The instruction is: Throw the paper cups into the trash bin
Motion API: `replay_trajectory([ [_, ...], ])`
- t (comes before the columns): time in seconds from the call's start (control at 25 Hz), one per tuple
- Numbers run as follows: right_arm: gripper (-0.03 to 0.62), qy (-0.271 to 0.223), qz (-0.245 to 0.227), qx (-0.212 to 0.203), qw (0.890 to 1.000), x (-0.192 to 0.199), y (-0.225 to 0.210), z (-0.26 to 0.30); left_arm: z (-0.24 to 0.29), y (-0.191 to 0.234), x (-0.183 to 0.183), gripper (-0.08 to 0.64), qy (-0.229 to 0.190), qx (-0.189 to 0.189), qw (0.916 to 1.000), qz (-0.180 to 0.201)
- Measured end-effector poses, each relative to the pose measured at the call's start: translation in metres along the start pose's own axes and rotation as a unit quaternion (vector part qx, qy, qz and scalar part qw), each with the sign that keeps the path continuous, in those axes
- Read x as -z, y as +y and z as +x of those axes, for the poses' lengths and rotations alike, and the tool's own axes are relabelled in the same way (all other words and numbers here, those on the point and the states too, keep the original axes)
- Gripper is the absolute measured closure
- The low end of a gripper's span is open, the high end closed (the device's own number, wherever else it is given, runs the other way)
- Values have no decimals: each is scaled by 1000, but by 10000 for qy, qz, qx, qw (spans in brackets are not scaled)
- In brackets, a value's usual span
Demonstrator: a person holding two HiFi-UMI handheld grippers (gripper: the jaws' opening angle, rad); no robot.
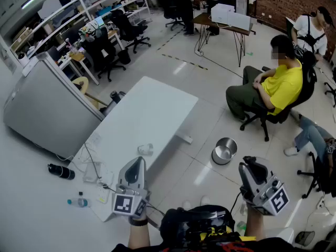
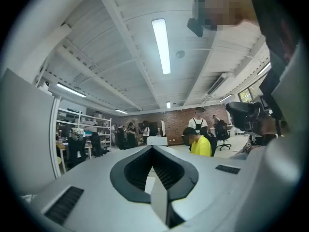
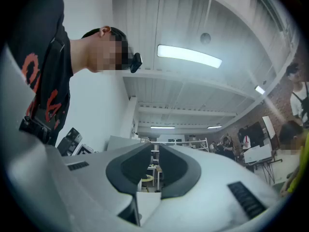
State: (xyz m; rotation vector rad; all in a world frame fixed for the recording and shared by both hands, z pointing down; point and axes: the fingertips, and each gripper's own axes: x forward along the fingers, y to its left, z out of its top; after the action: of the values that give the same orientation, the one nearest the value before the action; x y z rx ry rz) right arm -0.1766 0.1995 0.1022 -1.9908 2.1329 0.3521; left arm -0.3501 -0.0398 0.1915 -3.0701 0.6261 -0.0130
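A small pale paper cup (image 1: 145, 149) sits near the front edge of the white table (image 1: 152, 109). A round metal trash bin (image 1: 224, 151) stands on the floor to the table's right. My left gripper (image 1: 136, 161) is raised just short of the cup, pointing upward, its jaws shut and empty; in the left gripper view the left gripper (image 2: 153, 148) looks at the ceiling and the room. My right gripper (image 1: 251, 163) is held up right of the bin. In the right gripper view the right gripper (image 3: 155, 148) shows a narrow gap between its jaws, with nothing in it.
Papers and cables (image 1: 95, 168) lie on the table's near left corner. A grey cabinet (image 1: 47, 106) stands left; a black bottle (image 1: 61, 171) and a water bottle (image 1: 79, 202) lie on the floor. A person in a yellow shirt (image 1: 281, 85) sits at right.
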Motion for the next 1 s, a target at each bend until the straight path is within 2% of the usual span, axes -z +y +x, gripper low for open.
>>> replay_trajectory([
  [0.16, 537, 117, -207, -200, 9995, 19, 17, 19, -15, 36, 13, 559, -36, -327, 9995, -12],
  [0.32, 537, 643, -354, -603, 9955, 62, 40, 53, -43, 65, 18, 559, -9, -632, 9980, -55],
  [0.44, 535, 1226, -481, -963, 9866, 113, 64, 86, -70, 89, 26, 559, 43, -850, 9963, -124],
  [0.52, 524, 1980, -566, -1243, 9706, 168, 82, 99, -89, 100, 34, 559, 27, -935, 9955, -163],
  [0.6, 437, 2937, -694, -1497, 9415, 239, 105, 114, -105, 111, 46, 559, 70, -1051, 9942, -207],
  [0.64, 402, 3236, -754, -1639, 9288, 271, 118, 124, -113, 116, 52, 559, 113, -1142, 9930, -268],
  [0.68, 400, 3426, -822, -1793, 9186, 297, 132, 134, -121, 120, 57, 559, 141, -1240, 9916, -339],
  [0.72, 371, 3544, -876, -1930, 9108, 318, 144, 143, -129, 124, 61, 559, 146, -1339, 9901, -397],
  [0.88, 330, 3831, -749, -2218, 8935, 377, 172, 186, -152, 145, 72, 559, 161, -1673, 9849, -416],
  [0.92, 330, 3984, -658, -2306, 8853, 392, 176, 197, -156, 153, 74, 559, 178, -1757, 9836, -371],
  [1.0, 303, 4454, -431, -2462, 8597, 435, 182, 215, -163, 169, 78, 559, 185, -1971, 9800, -215],
])
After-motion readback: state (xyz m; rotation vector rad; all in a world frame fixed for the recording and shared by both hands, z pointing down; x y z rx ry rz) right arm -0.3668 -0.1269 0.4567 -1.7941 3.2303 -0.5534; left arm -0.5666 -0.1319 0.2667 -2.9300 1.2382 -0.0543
